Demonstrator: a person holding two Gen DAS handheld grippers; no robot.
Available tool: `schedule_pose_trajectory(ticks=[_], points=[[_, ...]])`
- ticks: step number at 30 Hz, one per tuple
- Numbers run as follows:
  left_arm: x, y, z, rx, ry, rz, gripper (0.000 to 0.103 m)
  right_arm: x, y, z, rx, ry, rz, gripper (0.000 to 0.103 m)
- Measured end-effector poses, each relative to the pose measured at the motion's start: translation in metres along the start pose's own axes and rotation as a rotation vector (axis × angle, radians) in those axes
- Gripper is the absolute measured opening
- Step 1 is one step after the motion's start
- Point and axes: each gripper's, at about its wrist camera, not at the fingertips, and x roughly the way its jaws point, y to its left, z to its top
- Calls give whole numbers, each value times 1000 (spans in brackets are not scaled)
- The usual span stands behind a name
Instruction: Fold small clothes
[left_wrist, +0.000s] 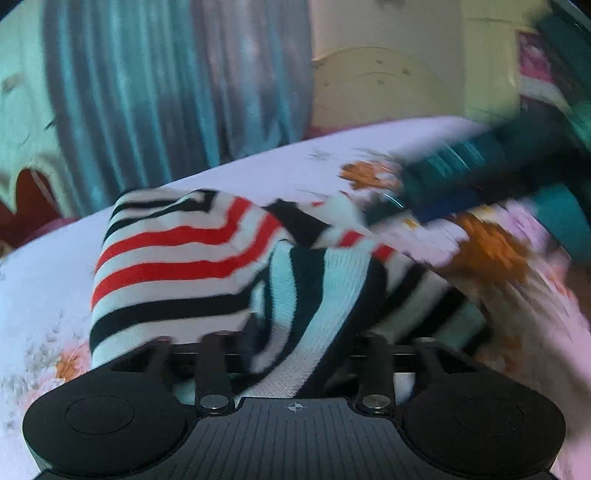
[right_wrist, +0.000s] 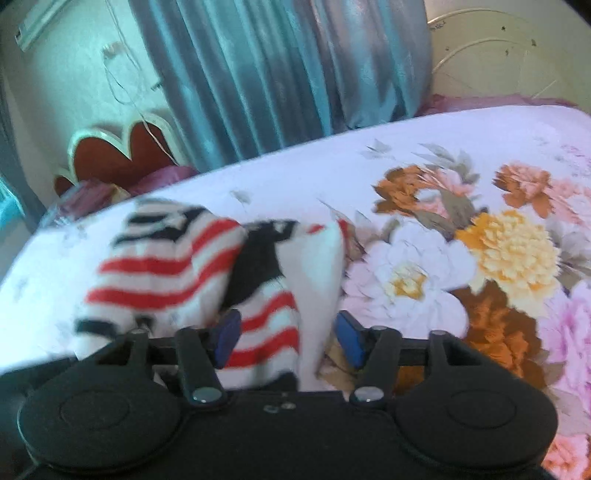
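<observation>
A small knit garment (left_wrist: 177, 258) with red, black and white stripes lies bunched on the floral bedsheet (left_wrist: 258, 162). In the left wrist view it drapes over my left gripper (left_wrist: 295, 343) and hides the fingertips, so I cannot tell how the jaws stand. My right gripper shows blurred at the right of that view (left_wrist: 443, 177). In the right wrist view the garment (right_wrist: 166, 269) lies partly between the blue fingertips (right_wrist: 229, 332). My right gripper (right_wrist: 288, 336) is open, jaws wide apart, with cloth between them.
The bed is covered by a white sheet with large orange, pink and yellow flowers (right_wrist: 509, 251). Teal curtains (right_wrist: 277, 74) hang behind the bed. A cream headboard (left_wrist: 384, 85) stands at the far right. A red scalloped piece of furniture (right_wrist: 122, 151) stands at the left.
</observation>
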Motion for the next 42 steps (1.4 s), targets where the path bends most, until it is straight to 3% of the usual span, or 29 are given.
schedule_pose_trajectory(ticks=[1,5,11,16,18,19,22,25,28,32,38,39,42], points=[[-5,-3,2,13,1,-13,66,1,1,3,11,-1,32,65],[-33,-3,-3,5,-2,-38,67,22,14,14,51,73,171,65],[-84,34,-17,-116,-45,6,67,66,30,12,103,206,251,63],[-100,91,-24,-333,-63,155,67,86,38,13,131,235,265,42],[-96,110,-22,-416,-55,190,67,89,40,14,125,247,279,28],[-91,119,-22,-459,-60,197,67,89,43,14,113,254,285,26],[-72,131,-19,-523,-46,207,67,85,47,13,76,243,278,21],[-48,134,-12,-561,-27,177,67,68,54,18,16,164,251,20],[-21,128,1,-557,-35,133,67,41,61,25,-86,59,206,20],[2,105,15,-504,-40,64,67,13,48,29,-158,-3,135,20],[35,71,11,-440,43,8,67,24,-6,9,-61,73,16,21],[36,68,9,-428,43,20,69,32,-14,2,-43,105,13,25],[35,68,11,-444,53,20,70,32,-17,-2,-14,89,-5,38]])
